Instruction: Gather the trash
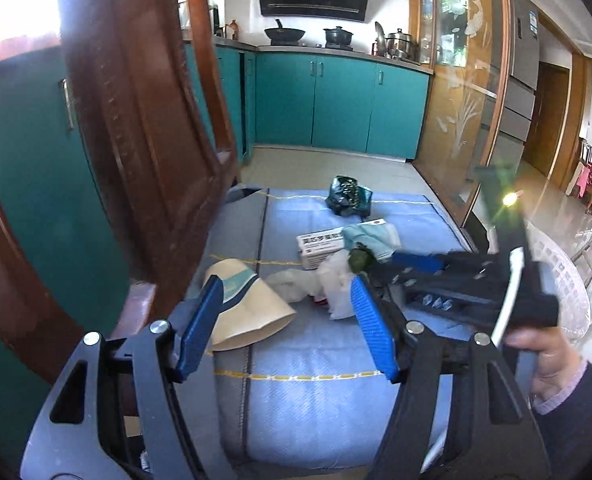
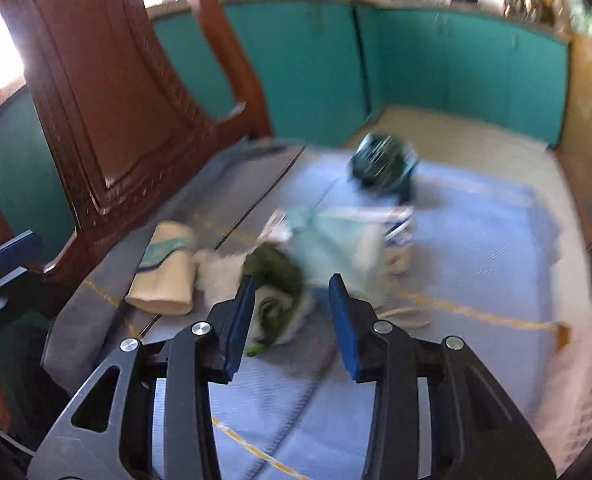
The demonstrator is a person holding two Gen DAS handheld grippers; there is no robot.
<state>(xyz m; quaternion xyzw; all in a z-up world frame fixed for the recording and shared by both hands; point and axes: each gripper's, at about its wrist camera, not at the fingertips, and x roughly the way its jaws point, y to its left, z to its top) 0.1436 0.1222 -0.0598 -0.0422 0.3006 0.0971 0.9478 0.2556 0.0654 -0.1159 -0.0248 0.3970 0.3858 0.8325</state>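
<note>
Here the trash lies in a loose heap on a blue mat (image 1: 319, 412) spread over the kitchen floor, beside a carved wooden chair (image 1: 136, 128). A flattened paper cup (image 1: 252, 320) lies at the left of the heap, crumpled white tissue (image 1: 335, 280) next to it, then a green wad (image 1: 361, 260), a pale teal cloth (image 1: 369, 236) draped over a printed box (image 1: 319, 246), and a dark green bag (image 1: 347, 196) farther off by itself. The left gripper (image 1: 288, 320) hovers over the near side of the heap, its blue pads spread wide with nothing between them. The right gripper (image 2: 292, 312), blurred in its own view, stands partly open just over the green wad and tissue; its pads do not press on anything. A hand (image 1: 551, 360) holds the right gripper's black body, and a white mesh basket (image 1: 567, 280) stands at the mat's right edge.
</note>
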